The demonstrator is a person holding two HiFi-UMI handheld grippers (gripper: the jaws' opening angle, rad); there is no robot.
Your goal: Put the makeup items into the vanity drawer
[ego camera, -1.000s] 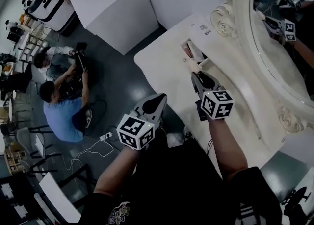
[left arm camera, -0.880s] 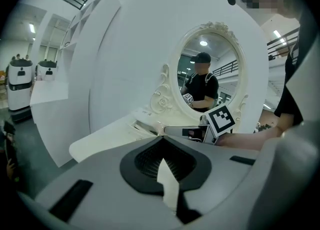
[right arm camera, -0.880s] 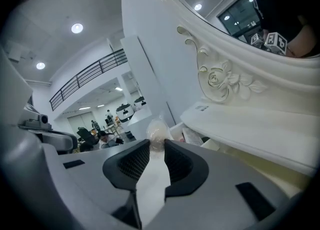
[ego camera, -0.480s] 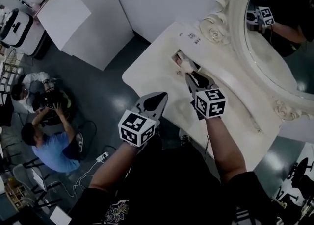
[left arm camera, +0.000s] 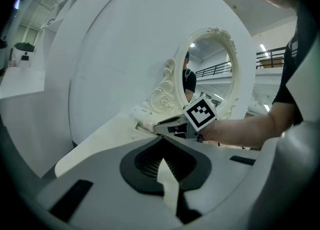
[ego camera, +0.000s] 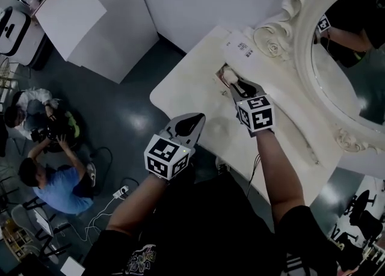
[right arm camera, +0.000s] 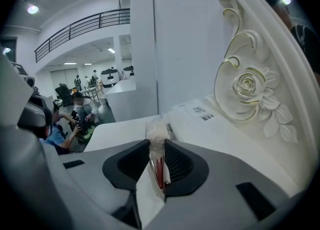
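In the right gripper view my right gripper [right arm camera: 156,150] is shut on a slim clear makeup tube [right arm camera: 157,135] with red inside. The head view shows this gripper [ego camera: 232,83] with its tips at the small open drawer [ego camera: 222,74] in the white vanity top [ego camera: 186,97]. The tube's pale end [ego camera: 227,75] hangs over the drawer's opening. My left gripper [ego camera: 190,121] hovers off the vanity's front edge, jaws together and holding nothing. In its own view the left gripper [left arm camera: 162,144] points at the right one's marker cube [left arm camera: 201,113].
An ornate oval mirror [ego camera: 352,58] with a carved rose [right arm camera: 248,87] stands behind the drawer. White partition blocks [ego camera: 72,22] stand to the left. Two people [ego camera: 51,178] sit on the dark floor beside cables. A label [ego camera: 242,45] lies on the vanity's far corner.
My right gripper has carried the tube forward and down to the drawer's opening. The left gripper has come along beside it, and the head view has swung over the vanity.
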